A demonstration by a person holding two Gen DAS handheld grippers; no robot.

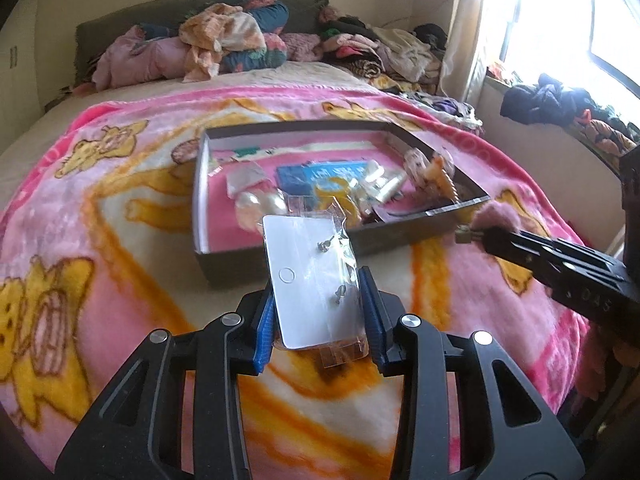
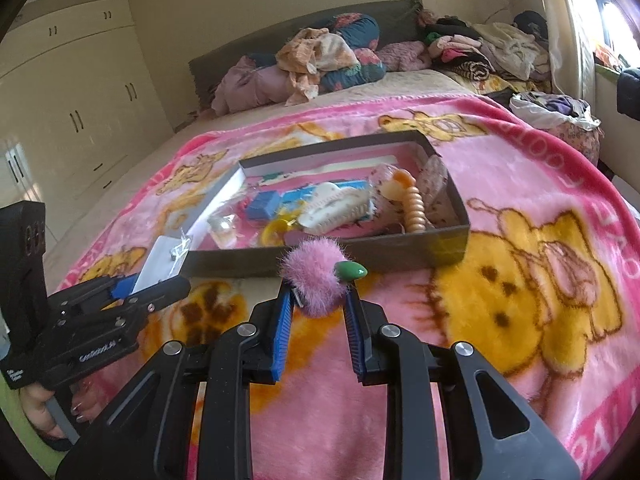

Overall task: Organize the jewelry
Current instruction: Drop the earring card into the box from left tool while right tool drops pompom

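My left gripper (image 1: 320,300) is shut on a white earring card in a clear plastic sleeve (image 1: 312,284), held above the blanket just in front of the dark open box (image 1: 280,258); the card also shows in the right wrist view (image 2: 160,258). My right gripper (image 2: 318,300) is shut on a fluffy pink pom-pom piece (image 2: 314,276) with a green bead (image 2: 351,270), near the box's front wall (image 2: 320,258). The right gripper appears in the left wrist view (image 1: 480,236) beside the box's right corner. The box holds several hair clips, beads and packets.
A pink cartoon blanket (image 1: 100,208) covers the bed. Piles of clothes and pillows (image 1: 224,40) lie at the headboard. More clothes sit on the windowsill (image 1: 560,108) at right. White wardrobes (image 2: 72,92) stand at left.
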